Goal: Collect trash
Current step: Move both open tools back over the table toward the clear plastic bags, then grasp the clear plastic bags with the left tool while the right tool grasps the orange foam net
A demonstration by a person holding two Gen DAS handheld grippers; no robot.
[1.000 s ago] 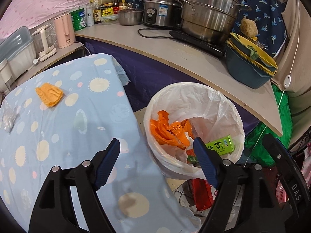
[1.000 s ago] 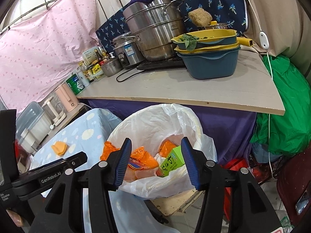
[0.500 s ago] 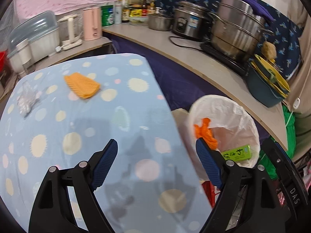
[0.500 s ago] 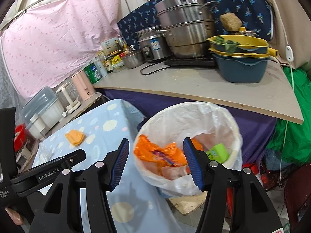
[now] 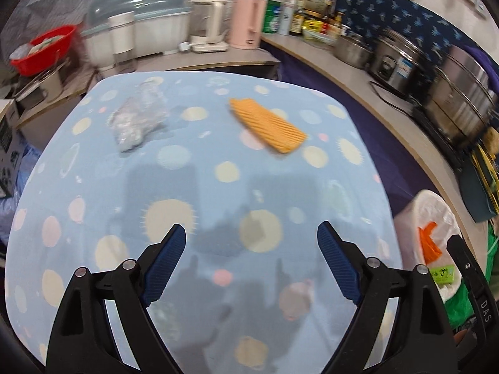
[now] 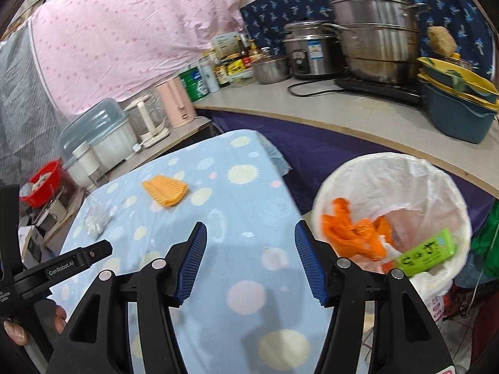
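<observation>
- My left gripper [image 5: 252,243] swung off the trash bin [image 5: 433,218] over the tablecloth [image 5: 199,187]; jaws opening, empty.
- My right gripper [image 6: 250,251] followed, jaws apart, empty.
- Orange wrapper [image 5: 268,124] and clear plastic bag [image 5: 137,121] lie ahead.

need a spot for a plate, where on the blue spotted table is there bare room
The near half of the blue spotted tablecloth is bare, from the open left tongs up to the orange ridged piece and the clear crumpled wrapper. A narrow gap lies between those two. The counter is crowded with pots and bottles, and the lined bin already holds trash.
</observation>
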